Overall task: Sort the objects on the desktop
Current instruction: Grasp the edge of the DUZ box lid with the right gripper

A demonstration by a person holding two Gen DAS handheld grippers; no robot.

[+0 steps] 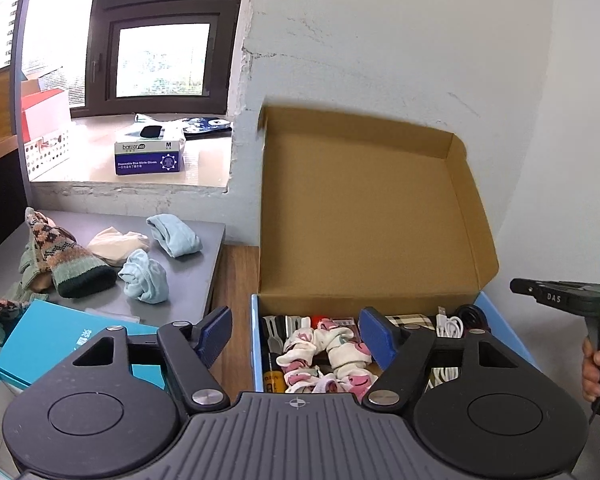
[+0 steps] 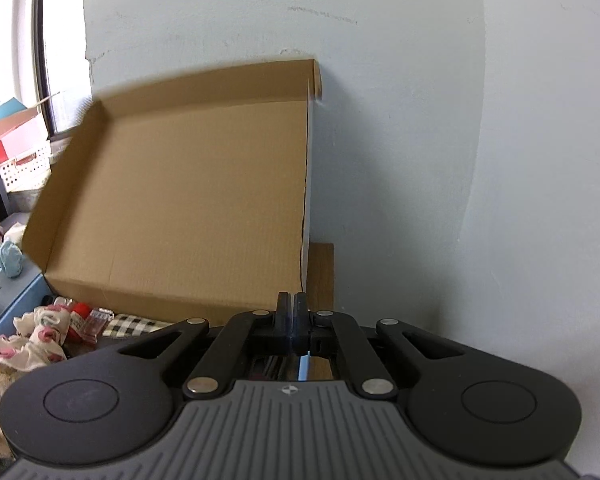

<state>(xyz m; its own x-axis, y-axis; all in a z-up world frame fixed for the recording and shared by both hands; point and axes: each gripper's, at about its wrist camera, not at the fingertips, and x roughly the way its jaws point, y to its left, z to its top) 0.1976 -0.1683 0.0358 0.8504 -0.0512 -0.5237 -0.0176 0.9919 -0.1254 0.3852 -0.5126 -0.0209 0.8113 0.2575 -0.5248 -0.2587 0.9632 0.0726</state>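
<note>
Left wrist view, socks [image 1: 328, 354] seemingly beneath spread left gripper [image 1: 296, 334]

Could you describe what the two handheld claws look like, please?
Both match: left claw and right claw have black linkage arms, silver pivot bolts, blue pads, round black housings and a ribbed grey base with a crosshair mark.

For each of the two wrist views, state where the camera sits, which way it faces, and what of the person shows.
Left wrist: behind the open left gripper, facing the open brown cardboard box with pink-and-white socks; the right hand holding its gripper shows.
Right wrist: behind the shut right gripper, facing the box lid and pale wall; only the gripper shows.
Shared: the box, socks, wall.
</note>
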